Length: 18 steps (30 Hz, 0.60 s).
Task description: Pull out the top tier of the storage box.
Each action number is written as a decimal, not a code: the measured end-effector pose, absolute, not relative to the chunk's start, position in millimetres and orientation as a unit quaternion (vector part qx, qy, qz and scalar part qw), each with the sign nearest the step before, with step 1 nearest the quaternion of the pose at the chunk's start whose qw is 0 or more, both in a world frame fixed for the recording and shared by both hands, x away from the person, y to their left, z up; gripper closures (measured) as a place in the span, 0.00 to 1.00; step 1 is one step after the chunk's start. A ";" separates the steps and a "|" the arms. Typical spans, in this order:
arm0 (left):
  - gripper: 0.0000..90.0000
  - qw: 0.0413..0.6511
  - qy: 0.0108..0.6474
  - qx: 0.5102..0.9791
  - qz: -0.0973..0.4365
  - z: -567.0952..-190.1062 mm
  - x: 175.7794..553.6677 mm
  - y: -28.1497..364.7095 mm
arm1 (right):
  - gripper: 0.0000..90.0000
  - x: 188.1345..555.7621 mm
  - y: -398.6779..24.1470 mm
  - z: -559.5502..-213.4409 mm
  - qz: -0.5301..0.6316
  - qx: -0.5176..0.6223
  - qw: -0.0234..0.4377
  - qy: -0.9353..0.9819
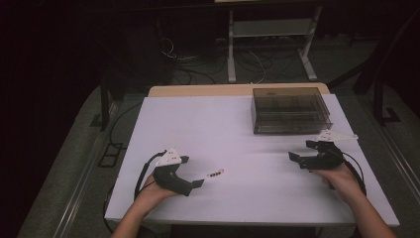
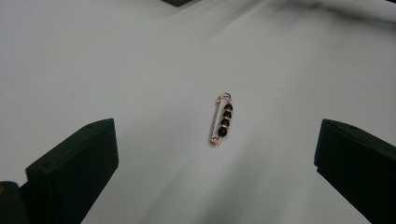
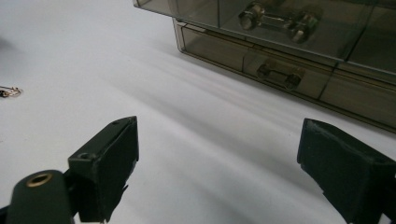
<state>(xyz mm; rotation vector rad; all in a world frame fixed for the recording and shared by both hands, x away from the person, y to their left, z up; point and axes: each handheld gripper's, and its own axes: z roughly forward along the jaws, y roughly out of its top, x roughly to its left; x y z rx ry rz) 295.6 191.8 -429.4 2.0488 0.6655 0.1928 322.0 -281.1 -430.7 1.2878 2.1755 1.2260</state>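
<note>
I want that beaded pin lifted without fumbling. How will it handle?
The pin lies flat on the table, so wide jaws may struggle to get under it. It looks thin and light, likely to slide if nudged. Its beads could roll it slightly.

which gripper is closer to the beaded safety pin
The left gripper: the beaded safety pin lies just beyond its open jaws. The right gripper sits far across the table, beside the smoky drawer box.

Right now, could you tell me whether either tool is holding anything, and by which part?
Nothing is held. Both tools are open: the left tool faces the pin lying on the table, the right tool faces the box.
</note>
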 end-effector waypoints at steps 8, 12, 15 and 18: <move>0.00 0.471 0.272 0.836 0.079 -429.3 295.8 191.9 | 0.14 323.4 -286.9 -428.5 0.442 0.450 0.134 0.765; 0.00 0.471 0.271 0.836 0.079 -429.3 295.8 191.9 | 0.20 322.2 -287.1 -425.7 0.439 0.448 0.136 0.766; 0.00 0.471 0.272 0.835 0.079 -429.2 295.7 191.8 | 0.36 321.4 -289.2 -422.6 0.446 0.437 0.131 0.770; 0.00 0.470 0.271 0.836 0.080 -429.2 295.9 191.9 | 0.44 321.4 -290.8 -419.4 0.450 0.437 0.125 0.769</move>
